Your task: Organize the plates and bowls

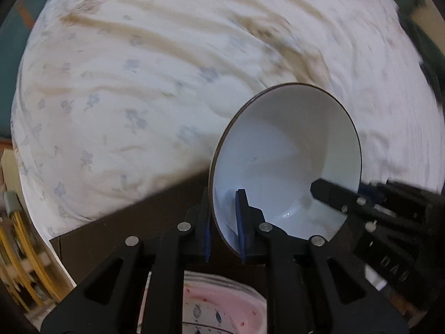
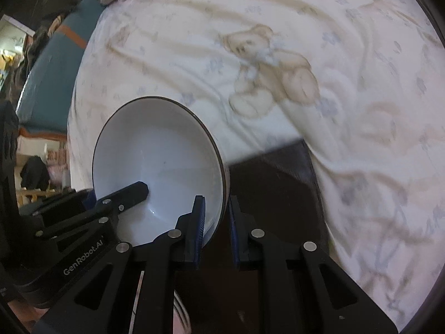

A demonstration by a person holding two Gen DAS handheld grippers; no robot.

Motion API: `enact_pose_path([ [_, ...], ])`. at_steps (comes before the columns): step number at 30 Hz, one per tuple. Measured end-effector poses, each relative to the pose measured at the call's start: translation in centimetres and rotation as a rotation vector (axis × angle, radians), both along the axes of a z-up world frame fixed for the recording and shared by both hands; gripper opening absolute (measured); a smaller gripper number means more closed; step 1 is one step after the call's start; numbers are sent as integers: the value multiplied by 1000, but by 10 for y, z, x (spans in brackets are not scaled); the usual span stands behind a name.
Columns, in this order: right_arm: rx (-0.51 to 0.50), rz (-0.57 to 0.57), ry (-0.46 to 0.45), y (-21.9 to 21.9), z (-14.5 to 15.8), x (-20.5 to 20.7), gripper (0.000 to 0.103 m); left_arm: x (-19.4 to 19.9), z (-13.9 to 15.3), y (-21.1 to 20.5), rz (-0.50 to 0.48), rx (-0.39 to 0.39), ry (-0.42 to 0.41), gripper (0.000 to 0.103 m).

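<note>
The left tool [image 1: 224, 222] is matte black plastic: two angular link arms with triangular cut-outs fill the bottom of the left wrist view, each joint pinned by a round silver rivet. Its fingers [image 1: 240, 217] carry ribbed blue pads. The right tool [image 2: 215, 228] is built the same, with black arms, silver rivets and blue pads, in the lower part of the right wrist view. At lower left there, the other tool's black body bears white lettering, "GenRobot.AI", and small silver screws.
</note>
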State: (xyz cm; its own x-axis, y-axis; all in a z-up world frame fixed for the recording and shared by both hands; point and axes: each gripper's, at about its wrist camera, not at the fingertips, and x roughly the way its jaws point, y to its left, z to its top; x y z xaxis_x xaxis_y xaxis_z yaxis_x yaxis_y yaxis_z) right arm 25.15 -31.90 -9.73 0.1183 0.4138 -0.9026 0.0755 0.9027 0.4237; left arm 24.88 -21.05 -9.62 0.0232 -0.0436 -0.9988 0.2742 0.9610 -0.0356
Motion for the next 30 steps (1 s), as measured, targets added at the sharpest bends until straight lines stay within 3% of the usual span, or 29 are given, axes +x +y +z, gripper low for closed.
enact_pose_path([
  [5, -1, 5, 46, -15, -9, -23, 17, -15, -14, -16, -37, 12, 35, 13],
  [9, -11, -25, 64, -27, -18, -30, 17, -11, -12, -9, 13, -1, 0, 13],
  [12, 60, -64, 79, -41, -20, -28, 25, -10, -11, -5, 30, 2, -24, 13],
  [14, 47, -72, 65, -44, -18, -27, 44, -6, -13, -3, 31, 6, -23, 13],
  [16, 30, -66, 55, -43, -17, -26, 44, -5, -15, -4, 32, 13, -23, 13],
  [21, -5, -50, 54, -35, -15, -21, 40, -6, -17, -3, 36, 6, -36, 10],
  [24, 0, -29, 47, -31, -13, -22, 27, -10, -21, -10, -3, 7, -19, 7],
  [26, 3, -3, 44, -25, -11, -22, 12, -13, -19, -16, -16, 22, -34, 7],
  [30, -42, 20, 25, -18, -7, -26, 11, -16, -8, -10, 4, 15, -31, 7],
])
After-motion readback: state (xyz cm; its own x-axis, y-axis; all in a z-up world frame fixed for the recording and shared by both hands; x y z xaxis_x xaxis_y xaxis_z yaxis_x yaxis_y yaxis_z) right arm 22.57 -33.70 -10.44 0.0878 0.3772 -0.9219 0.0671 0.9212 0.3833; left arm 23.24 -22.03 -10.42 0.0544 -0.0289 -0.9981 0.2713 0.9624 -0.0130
